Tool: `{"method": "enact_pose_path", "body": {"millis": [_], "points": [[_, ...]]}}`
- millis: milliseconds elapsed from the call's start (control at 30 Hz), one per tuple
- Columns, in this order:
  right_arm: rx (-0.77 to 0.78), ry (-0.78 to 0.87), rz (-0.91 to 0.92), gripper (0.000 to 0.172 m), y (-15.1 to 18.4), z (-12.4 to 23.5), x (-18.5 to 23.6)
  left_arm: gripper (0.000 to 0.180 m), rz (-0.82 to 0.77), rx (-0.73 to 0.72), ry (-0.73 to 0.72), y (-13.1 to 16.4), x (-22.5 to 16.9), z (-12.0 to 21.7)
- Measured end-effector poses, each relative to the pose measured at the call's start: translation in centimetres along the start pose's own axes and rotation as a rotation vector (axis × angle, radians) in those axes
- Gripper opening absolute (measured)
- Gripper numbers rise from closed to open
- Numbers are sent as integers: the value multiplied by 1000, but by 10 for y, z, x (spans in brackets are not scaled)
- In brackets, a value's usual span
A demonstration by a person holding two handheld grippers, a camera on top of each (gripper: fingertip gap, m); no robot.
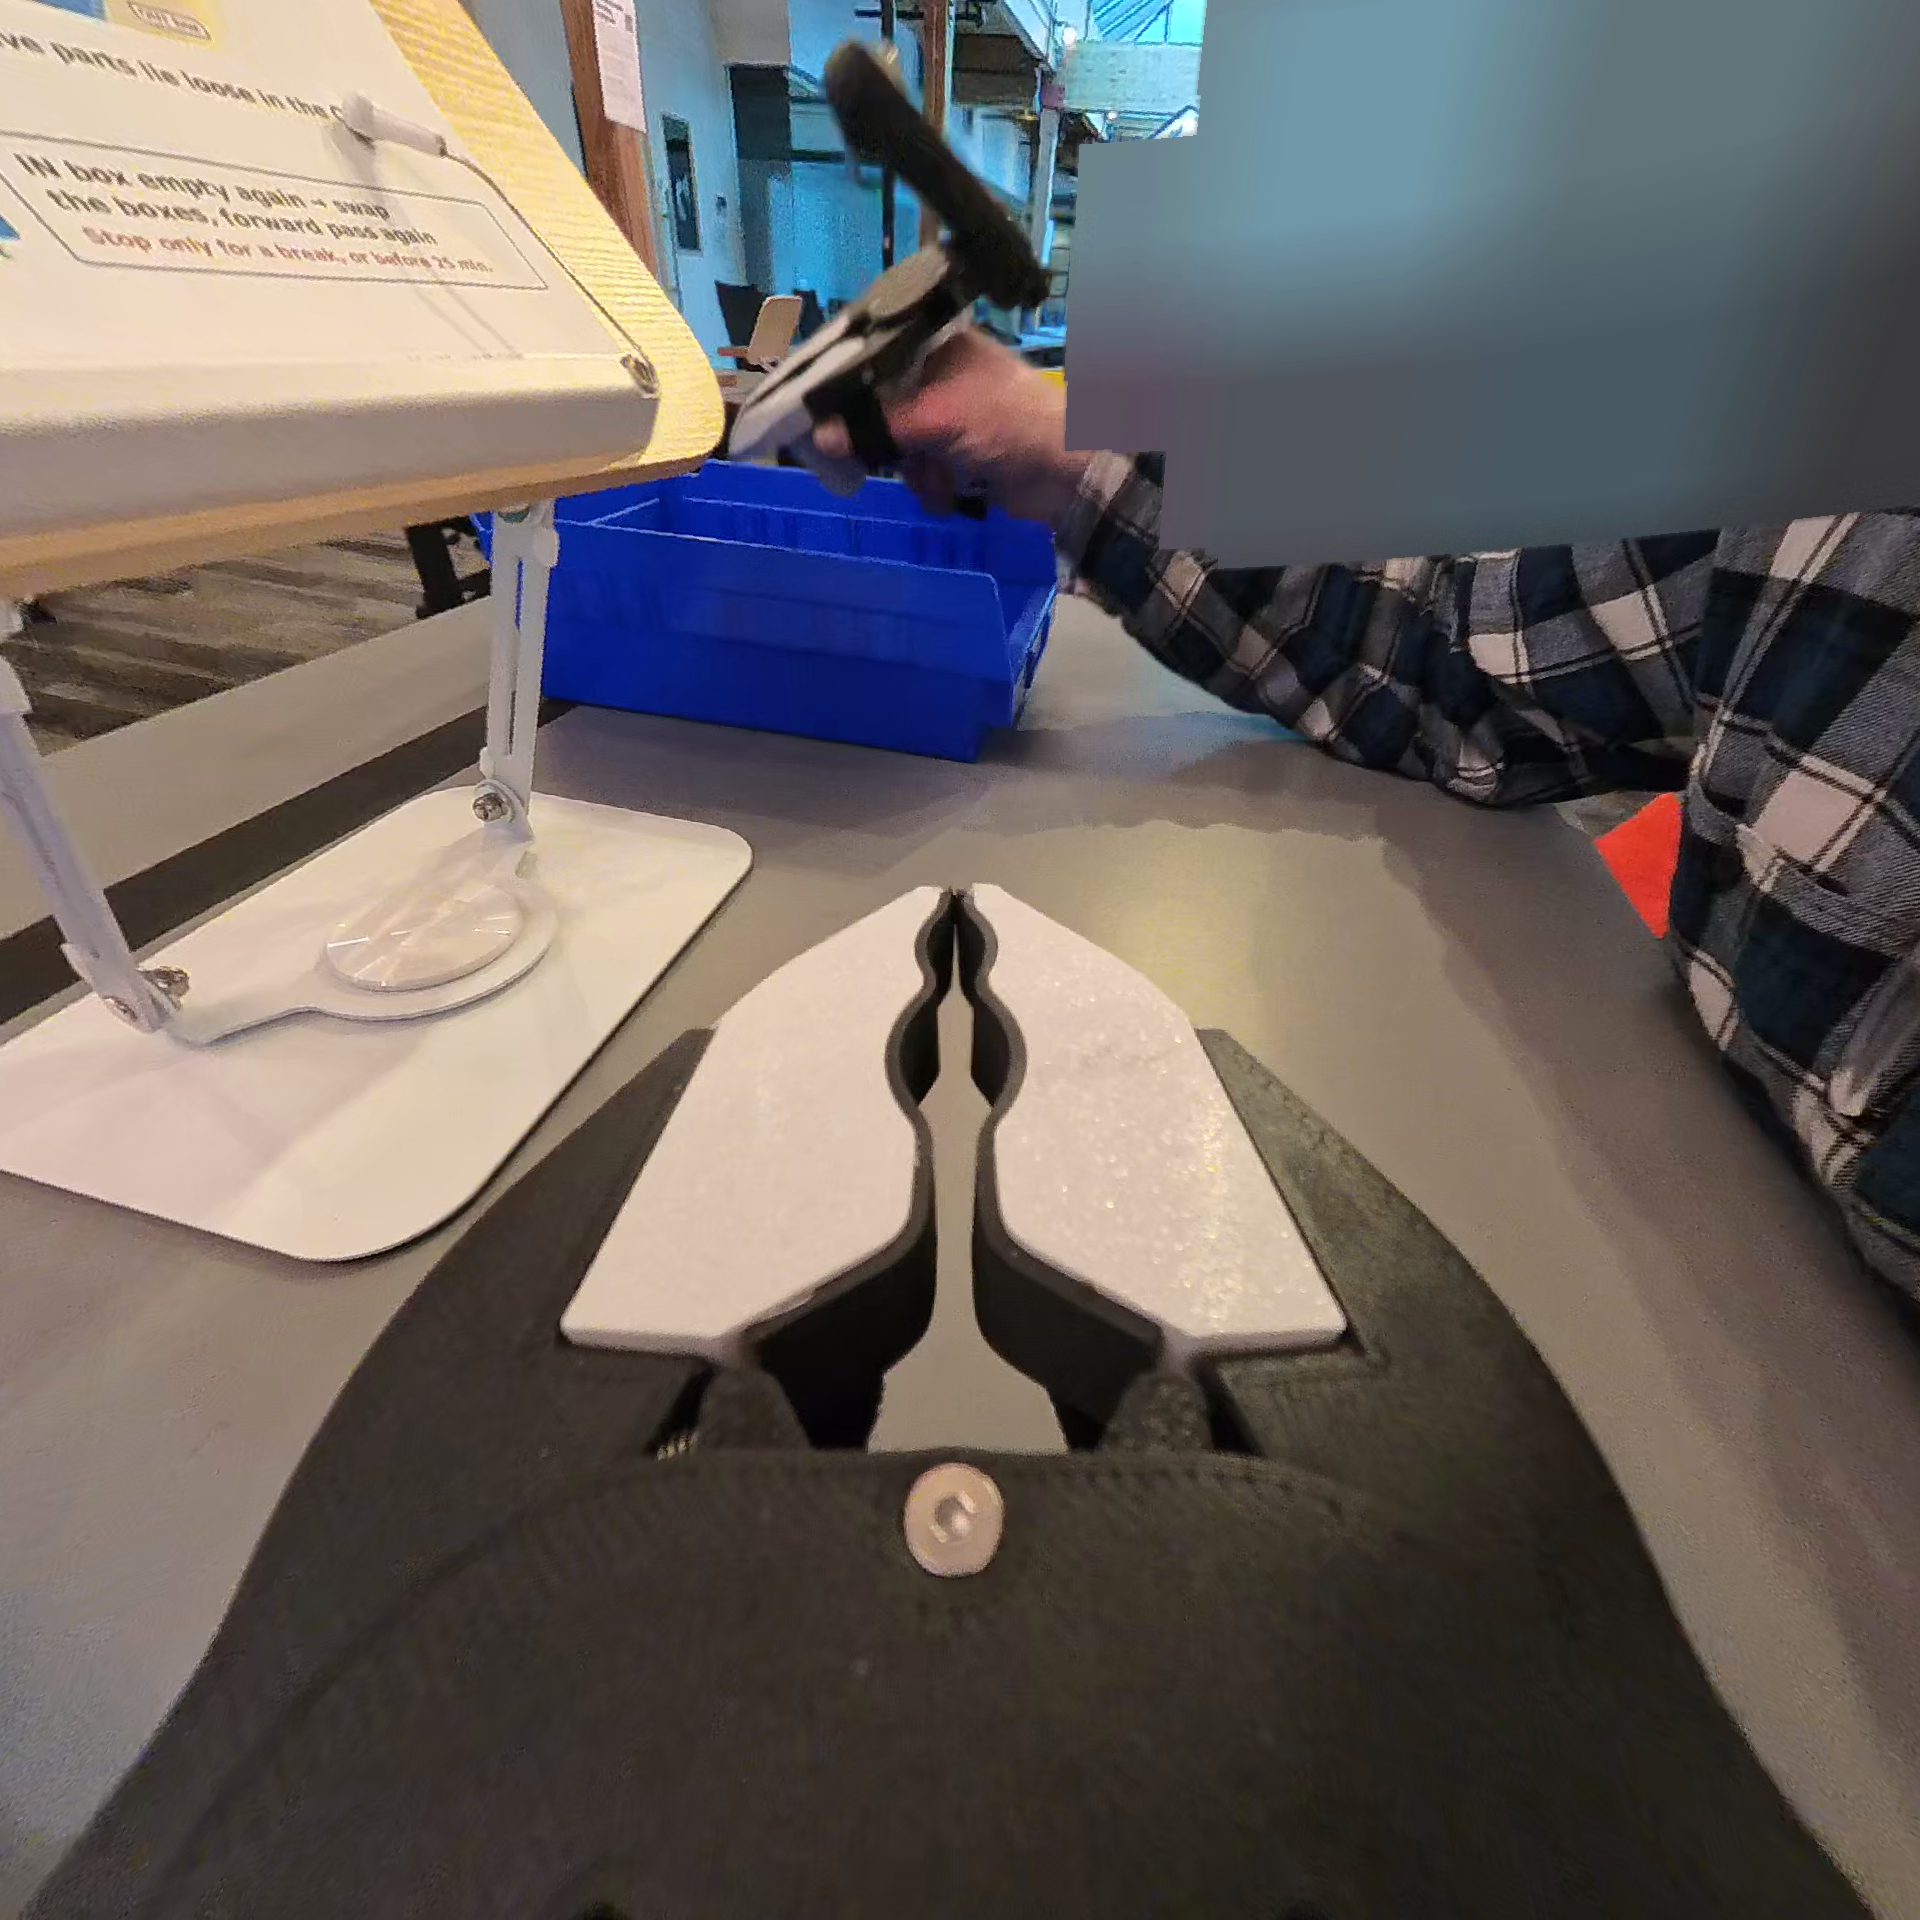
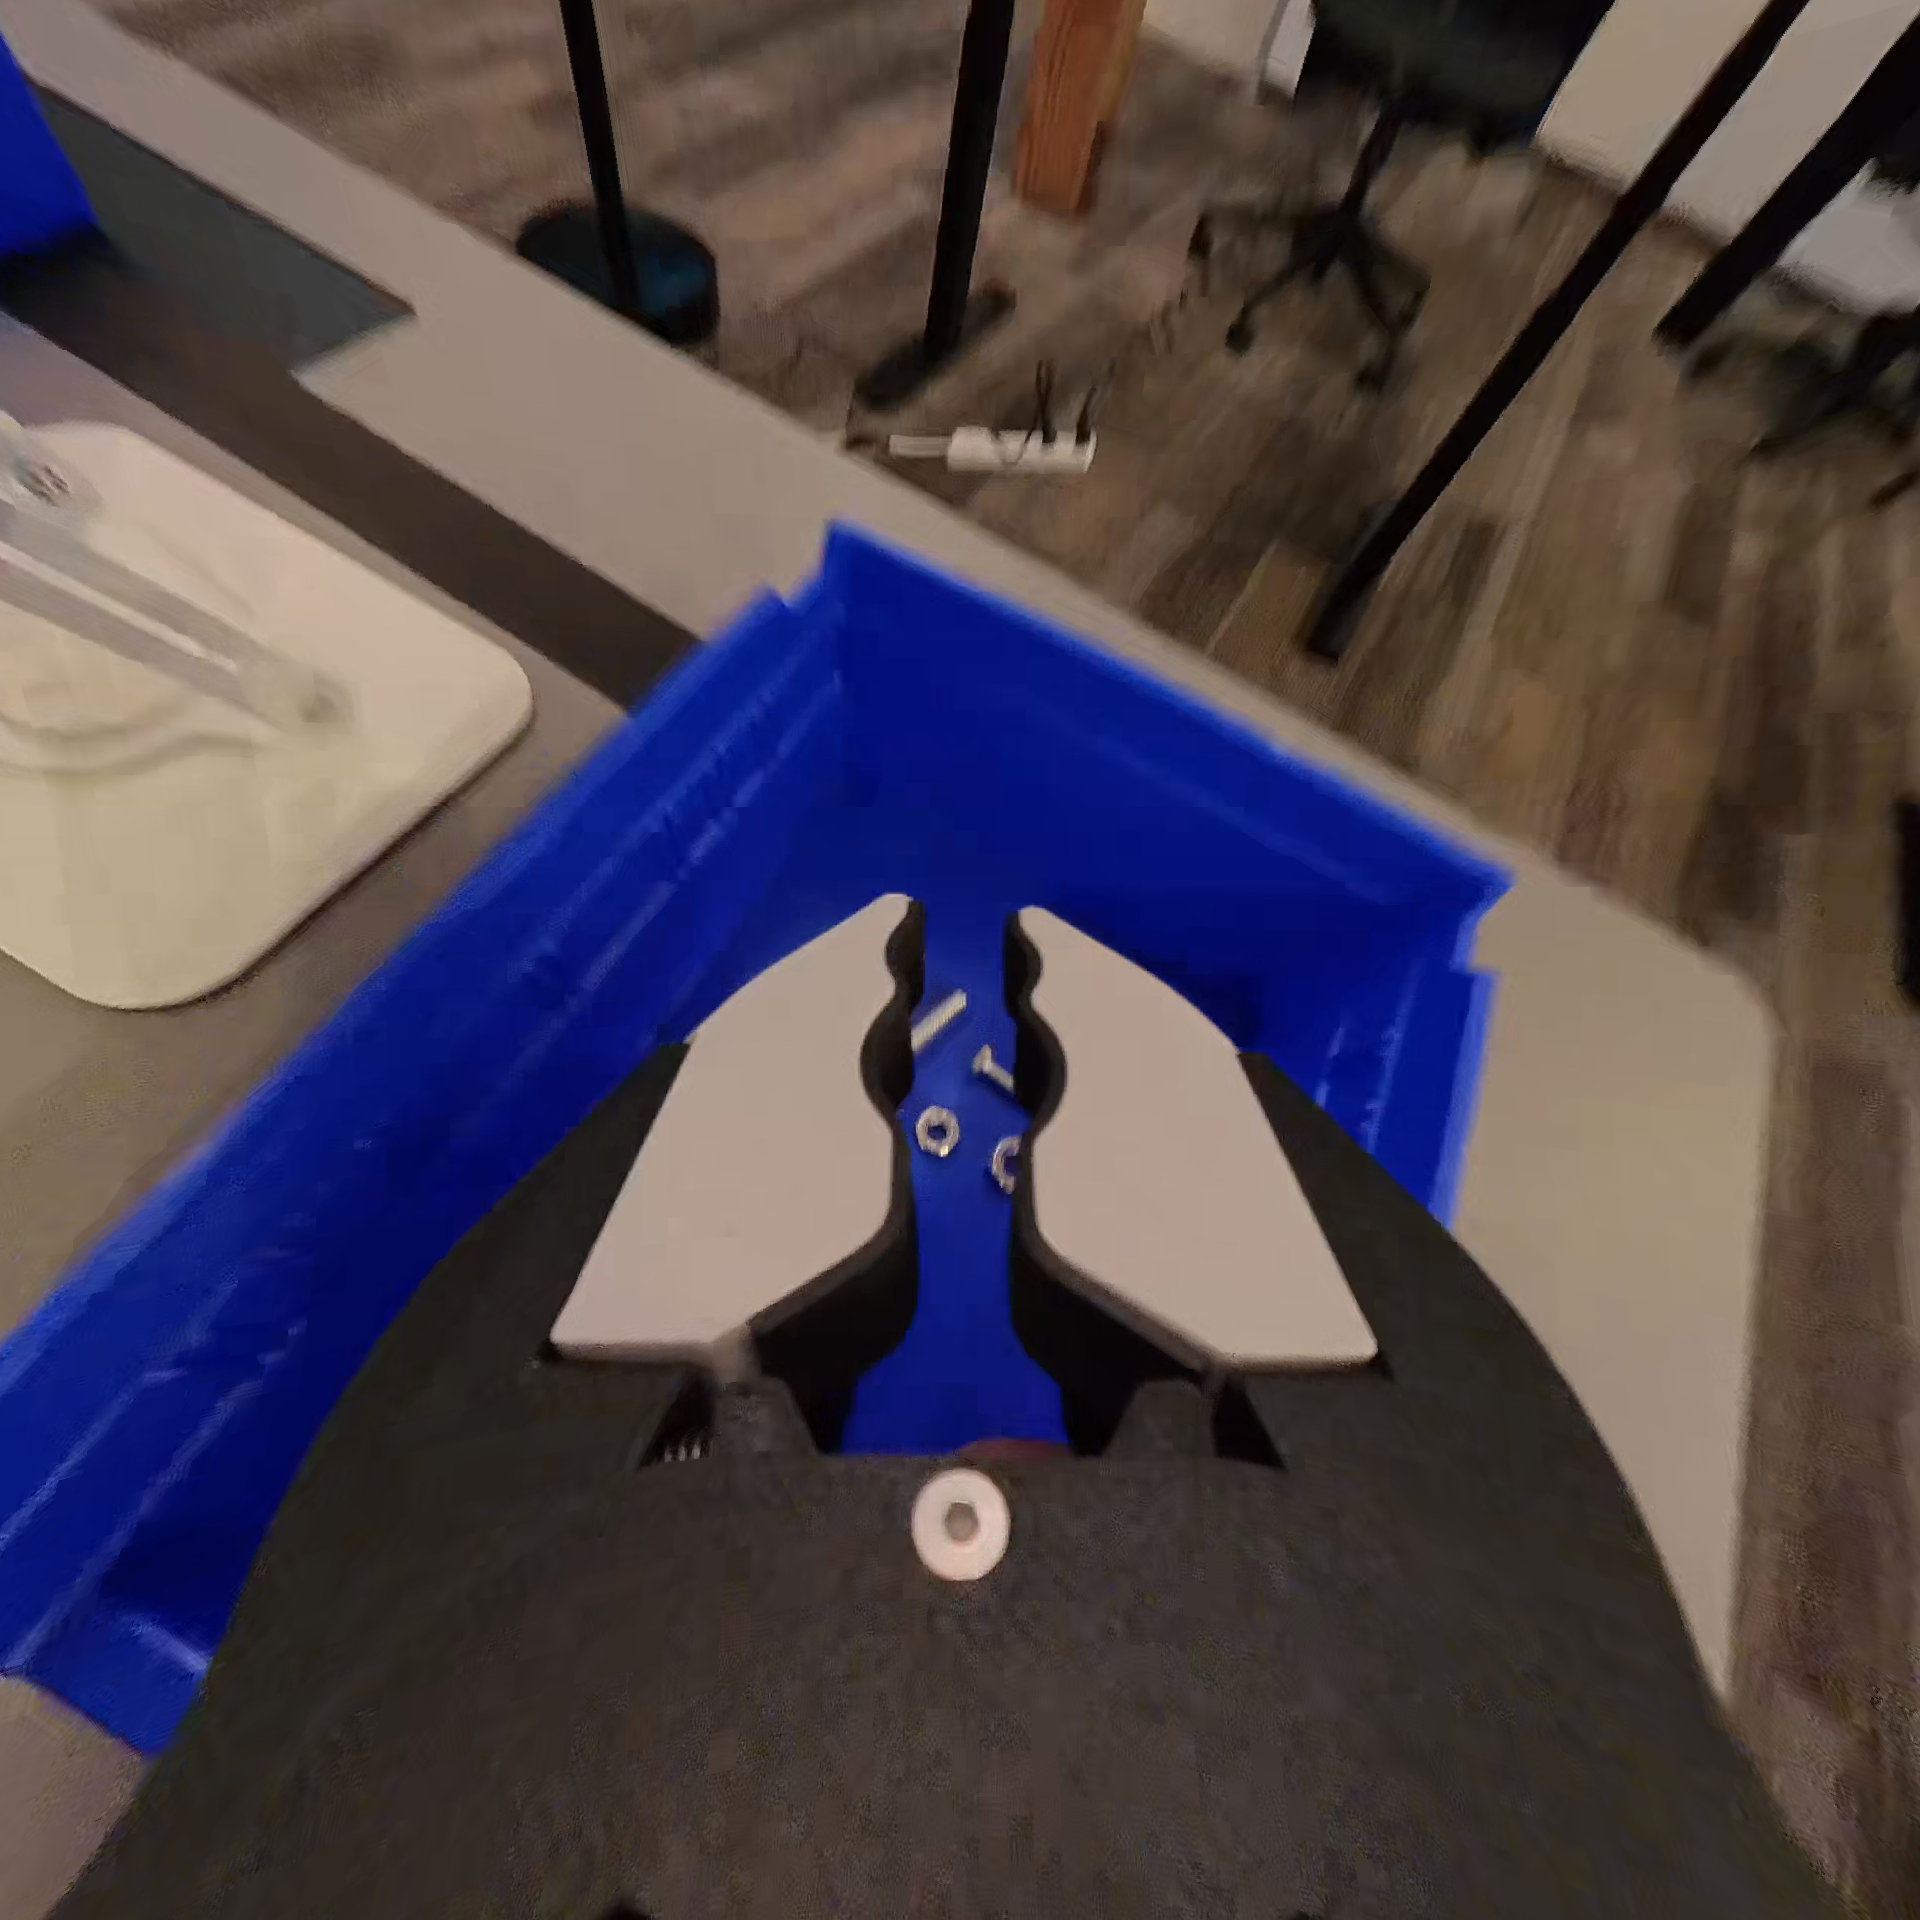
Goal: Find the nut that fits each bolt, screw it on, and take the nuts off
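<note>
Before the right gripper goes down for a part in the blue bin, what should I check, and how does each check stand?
1. Right gripper empty, fingers parted: ok.
2. Right gripper over the blue plastic bin: ok.
3. Parts loose on the bin floor: ok; long silver bolt, short silver bolt, silver hex nut and a second silver nut half hidden by the right finger.
4. Which nut fits which bolt: cannot tell.
5. Left gripper ready to take a part: not ok; shut on nothing over the grey tabletop.
6. White stand base clear of the bin: ok.
</note>
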State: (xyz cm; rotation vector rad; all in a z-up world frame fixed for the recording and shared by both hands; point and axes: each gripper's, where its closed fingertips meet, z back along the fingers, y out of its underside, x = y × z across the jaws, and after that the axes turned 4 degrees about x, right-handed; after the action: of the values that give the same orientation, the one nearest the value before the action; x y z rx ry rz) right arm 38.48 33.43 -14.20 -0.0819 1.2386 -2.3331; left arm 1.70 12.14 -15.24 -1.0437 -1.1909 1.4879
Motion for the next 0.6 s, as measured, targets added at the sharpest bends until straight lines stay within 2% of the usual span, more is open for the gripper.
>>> {"method": "enact_pose_path", "body": {"millis": [100,133,200,300,400,467,600], "points": [[-180,-18,97,0,-50,43,30,0,-39,-1,-45,-4,4,9],[-255,-54,130,1,-67,58,50,0,-51,-9,-68,-6,7,13],[-368,-120,203,0,-95,83,96,0,-63,-13,-85,-8,9,21],[-447,-214,340,0,-115,99,177,0,-93,7,-120,-4,15,33],[-506,-431,374,0,-112,91,268,0,-120,34,-148,2,18,43],[-480,-591,362,0,-97,70,328,0,-135,54,-159,6,19,48],[-432,-757,336,0,-70,25,414,0,-154,75,-181,12,23,58]]}}
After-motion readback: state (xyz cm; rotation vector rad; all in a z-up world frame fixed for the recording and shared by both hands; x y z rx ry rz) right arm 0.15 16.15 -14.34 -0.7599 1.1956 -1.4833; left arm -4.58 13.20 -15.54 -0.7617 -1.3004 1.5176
